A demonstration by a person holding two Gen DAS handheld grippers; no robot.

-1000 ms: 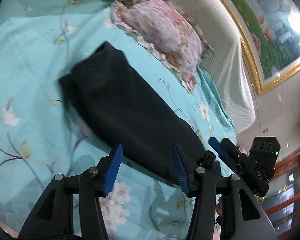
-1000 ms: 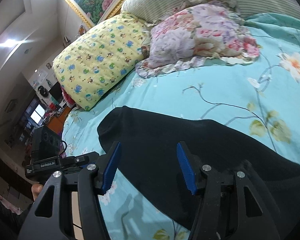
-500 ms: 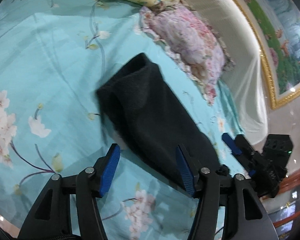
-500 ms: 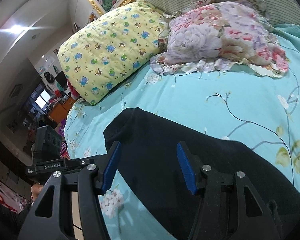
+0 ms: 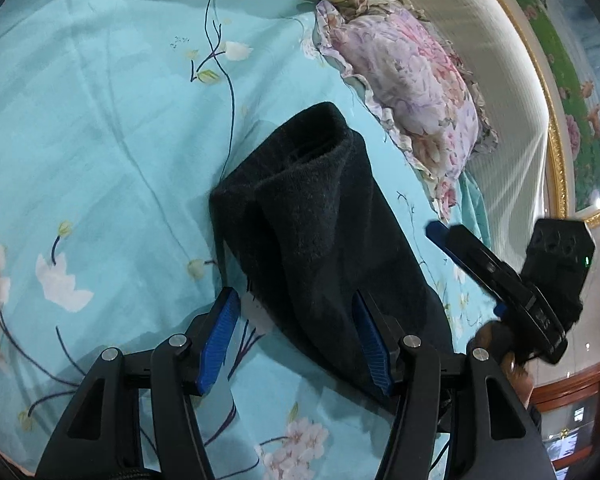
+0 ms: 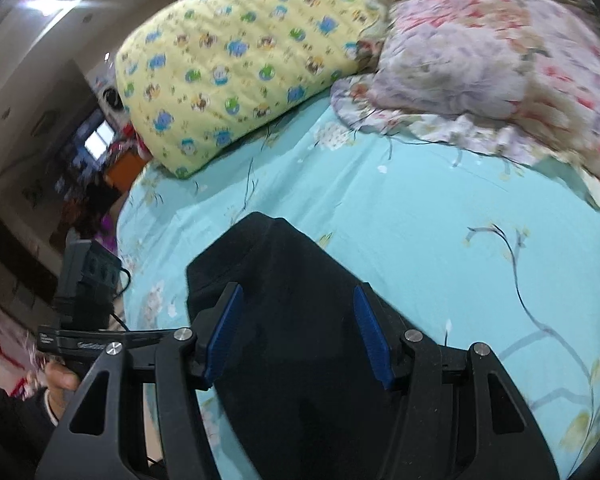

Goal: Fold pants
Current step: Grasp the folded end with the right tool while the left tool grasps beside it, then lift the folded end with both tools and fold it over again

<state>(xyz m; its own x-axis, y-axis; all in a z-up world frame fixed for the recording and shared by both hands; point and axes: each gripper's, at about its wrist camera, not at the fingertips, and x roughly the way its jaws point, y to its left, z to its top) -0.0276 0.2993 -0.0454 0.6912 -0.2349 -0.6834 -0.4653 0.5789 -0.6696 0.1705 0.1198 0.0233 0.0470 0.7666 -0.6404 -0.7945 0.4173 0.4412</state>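
Black pants (image 5: pixel 316 232) lie folded in a long narrow stack on the turquoise floral bedsheet (image 5: pixel 100 128), the far end bulging open. My left gripper (image 5: pixel 296 340) is open and empty, hovering over the near end of the pants. My right gripper (image 6: pixel 296 332) is open and empty above the pants (image 6: pixel 284 304); it also shows at the right in the left wrist view (image 5: pixel 500 280). The left gripper's body shows at the left in the right wrist view (image 6: pixel 80 320).
A pink floral pillow (image 5: pixel 412 92) and a yellow cartoon-print pillow (image 6: pixel 236 56) lie at the head of the bed against the striped headboard (image 5: pixel 496 80). The bed's edge and room furniture (image 6: pixel 40 200) are at the left in the right wrist view.
Both grippers have drawn back and risen from the pants, staying open. The pants now lie more in the centre of the left wrist view.
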